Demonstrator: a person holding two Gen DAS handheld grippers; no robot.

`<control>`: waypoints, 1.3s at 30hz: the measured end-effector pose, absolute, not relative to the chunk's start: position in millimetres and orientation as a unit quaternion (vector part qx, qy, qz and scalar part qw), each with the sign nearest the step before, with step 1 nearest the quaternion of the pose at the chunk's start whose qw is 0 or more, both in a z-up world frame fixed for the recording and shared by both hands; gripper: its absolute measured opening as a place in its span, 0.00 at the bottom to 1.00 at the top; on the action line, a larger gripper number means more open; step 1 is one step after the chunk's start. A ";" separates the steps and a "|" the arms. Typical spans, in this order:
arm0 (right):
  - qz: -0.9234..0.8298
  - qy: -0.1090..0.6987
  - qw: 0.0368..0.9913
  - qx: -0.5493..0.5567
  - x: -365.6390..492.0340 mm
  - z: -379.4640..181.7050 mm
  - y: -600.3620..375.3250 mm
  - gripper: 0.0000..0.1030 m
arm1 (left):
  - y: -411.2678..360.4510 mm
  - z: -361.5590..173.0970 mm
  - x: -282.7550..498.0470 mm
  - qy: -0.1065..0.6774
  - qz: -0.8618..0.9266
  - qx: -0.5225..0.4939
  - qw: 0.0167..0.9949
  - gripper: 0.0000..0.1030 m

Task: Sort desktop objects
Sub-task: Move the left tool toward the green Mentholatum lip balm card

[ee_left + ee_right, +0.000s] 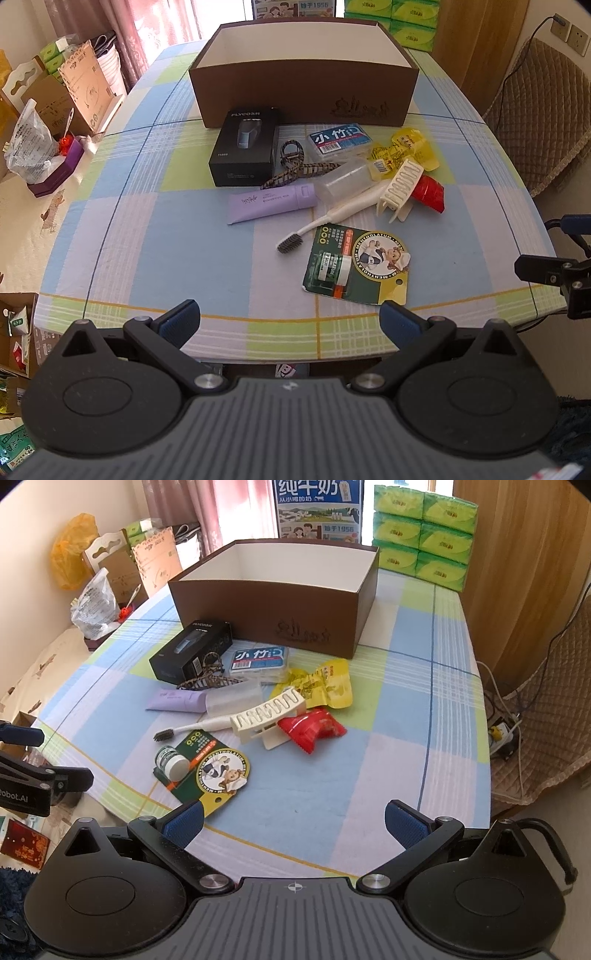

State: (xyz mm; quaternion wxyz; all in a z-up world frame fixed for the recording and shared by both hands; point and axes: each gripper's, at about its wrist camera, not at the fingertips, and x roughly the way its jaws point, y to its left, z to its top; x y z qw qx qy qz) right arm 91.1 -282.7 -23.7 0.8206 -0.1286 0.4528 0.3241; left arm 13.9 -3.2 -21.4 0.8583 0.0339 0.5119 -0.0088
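Checked cloth covers your tabletop [155, 236], with an empty brown box [303, 92] standing at its far side. Just before the box lies the clutter: a black carton [243, 147], a blue case [340, 142], a purple tube [271, 203], a toothbrush [332, 218], a white clip [400, 188], a red packet [430, 192], yellow packets [410, 147] and a green card [356, 264] nearest you. Your left tongs [290, 319] and right tongs [293, 821] both hang spread wide over the near edge, holding nothing.
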 end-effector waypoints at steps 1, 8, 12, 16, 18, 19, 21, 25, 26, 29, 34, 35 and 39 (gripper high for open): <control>0.325 0.453 0.820 -0.128 92.1 -24.0 -282.6 0.98 | -3.4 -22.3 14.5 0.513 -0.010 0.033 0.858 0.99; 0.329 0.454 0.819 -0.125 99.3 -28.0 -281.0 0.98 | -4.8 -30.1 20.4 0.514 -0.022 0.033 0.857 0.99; 0.348 0.446 0.817 -0.116 103.7 -29.5 -282.5 0.98 | -4.2 -34.4 25.6 0.507 -0.032 0.036 0.861 0.99; 0.354 0.440 0.819 -0.106 110.0 -31.2 -282.8 0.98 | -1.9 -37.8 31.3 0.498 -0.042 0.041 0.865 0.99; 0.354 0.440 0.819 -0.102 114.0 -32.7 -283.4 0.98 | -1.8 -40.8 34.4 0.496 -0.047 0.043 0.866 0.99; 0.353 0.441 0.819 -0.098 116.5 -33.7 -284.0 0.98 | -1.7 -42.3 36.3 0.495 -0.050 0.043 0.866 0.98; 0.352 0.443 0.820 -0.088 121.5 -36.5 -286.3 0.98 | -1.2 -45.7 38.6 0.493 -0.058 0.040 0.867 0.96; 0.345 0.448 0.820 -0.082 131.7 -44.4 -290.7 0.98 | -0.1 -55.2 45.4 0.495 -0.069 0.035 0.865 0.92; 0.345 0.449 0.820 -0.084 134.0 -47.2 -291.5 0.98 | -0.6 -57.7 47.3 0.495 -0.073 0.035 0.865 0.91; 0.338 0.451 0.821 -0.091 139.7 -55.2 -294.0 0.98 | -2.6 -65.7 52.9 0.496 -0.088 0.036 0.863 0.88; 0.322 0.465 0.820 -0.087 148.2 -66.8 -300.3 0.98 | -6.3 -80.5 63.0 0.501 -0.108 0.042 0.858 0.79; 0.319 0.468 0.820 -0.085 149.7 -68.7 -301.6 0.98 | -6.9 -83.8 65.5 0.503 -0.112 0.044 0.856 0.76; 0.308 0.479 0.818 -0.086 154.2 -75.9 -305.2 0.98 | -10.0 -98.3 74.7 0.515 -0.125 0.045 0.847 0.65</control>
